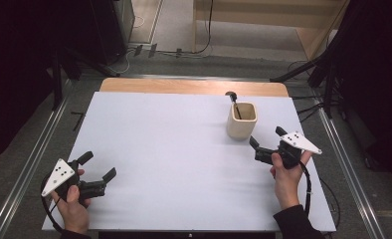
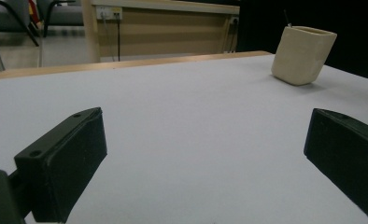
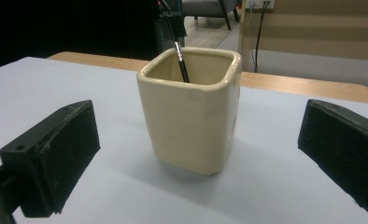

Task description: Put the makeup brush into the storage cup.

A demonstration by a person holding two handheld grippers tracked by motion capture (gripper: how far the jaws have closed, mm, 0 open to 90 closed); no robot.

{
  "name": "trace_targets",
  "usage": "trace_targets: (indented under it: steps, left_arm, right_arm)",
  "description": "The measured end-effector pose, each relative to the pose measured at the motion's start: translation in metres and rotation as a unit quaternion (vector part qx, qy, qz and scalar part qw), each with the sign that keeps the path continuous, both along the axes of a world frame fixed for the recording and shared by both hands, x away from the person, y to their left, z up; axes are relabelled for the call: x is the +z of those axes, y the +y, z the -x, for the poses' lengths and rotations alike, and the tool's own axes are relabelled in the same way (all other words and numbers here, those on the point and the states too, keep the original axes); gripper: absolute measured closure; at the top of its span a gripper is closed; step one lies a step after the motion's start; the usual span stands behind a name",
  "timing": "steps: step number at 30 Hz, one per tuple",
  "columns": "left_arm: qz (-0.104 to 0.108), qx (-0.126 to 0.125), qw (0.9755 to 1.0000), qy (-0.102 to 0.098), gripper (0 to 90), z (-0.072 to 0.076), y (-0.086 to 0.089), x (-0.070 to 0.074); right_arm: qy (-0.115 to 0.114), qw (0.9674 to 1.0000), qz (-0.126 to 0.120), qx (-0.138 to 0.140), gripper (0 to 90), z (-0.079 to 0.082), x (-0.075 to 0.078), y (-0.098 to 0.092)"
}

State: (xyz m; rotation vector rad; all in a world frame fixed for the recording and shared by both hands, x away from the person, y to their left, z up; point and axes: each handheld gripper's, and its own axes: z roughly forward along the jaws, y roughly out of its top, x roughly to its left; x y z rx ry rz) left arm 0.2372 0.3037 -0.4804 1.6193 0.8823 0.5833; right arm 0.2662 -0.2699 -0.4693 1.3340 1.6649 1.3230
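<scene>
A cream square cup (image 1: 242, 121) stands on the white tabletop (image 1: 174, 164) at the far right, with a thin black brush (image 1: 235, 104) leaning in it, its head sticking out over the far rim. My right gripper (image 1: 266, 136) is open just in front of and to the right of the cup, held by a hand. In the right gripper view the cup (image 3: 191, 114) sits close between and beyond the spread jaws of the right gripper (image 3: 201, 126), untouched, with the brush (image 3: 181, 60) inside. My left gripper (image 1: 98, 166) is open and empty at the near left; its view shows the left gripper (image 2: 205, 140) and the cup (image 2: 303, 55) far off.
A wooden strip (image 1: 194, 86) runs along the table's far edge. Metal rails (image 1: 40, 149) flank the table on the floor. Black stands (image 1: 328, 74) and cables lie at the far right, and a light wooden unit (image 1: 283, 20) is behind.
</scene>
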Motion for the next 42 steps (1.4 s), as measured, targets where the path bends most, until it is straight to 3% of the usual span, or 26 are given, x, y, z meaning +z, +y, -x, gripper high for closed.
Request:
trace_targets:
  steps: [4,13,27,32,42]
  left_arm:
    - [0.001,-0.001,1.0000,0.000,0.1,0.000,0.001,0.000]
    - [0.004,0.000,1.0000,0.001,0.1,0.000,0.002,0.000]
    - [0.005,-0.001,1.0000,0.001,0.1,0.000,0.002,0.001]
    - [0.008,-0.001,1.0000,0.000,0.1,0.000,0.003,0.001]
    - [0.009,0.003,1.0000,-0.001,0.1,0.000,0.004,0.001]
  right_arm:
    - [-0.003,0.9999,-0.016,0.001,0.0,0.008,-0.003,-0.007]
    - [-0.014,0.9997,-0.009,0.017,0.0,0.027,-0.011,-0.010]
    - [-0.014,0.9997,-0.018,0.008,0.0,0.052,-0.017,-0.032]
    - [-0.020,0.9996,-0.010,0.018,0.0,0.060,-0.018,-0.035]
    - [-0.018,0.9997,-0.012,0.007,0.0,0.075,-0.022,-0.050]
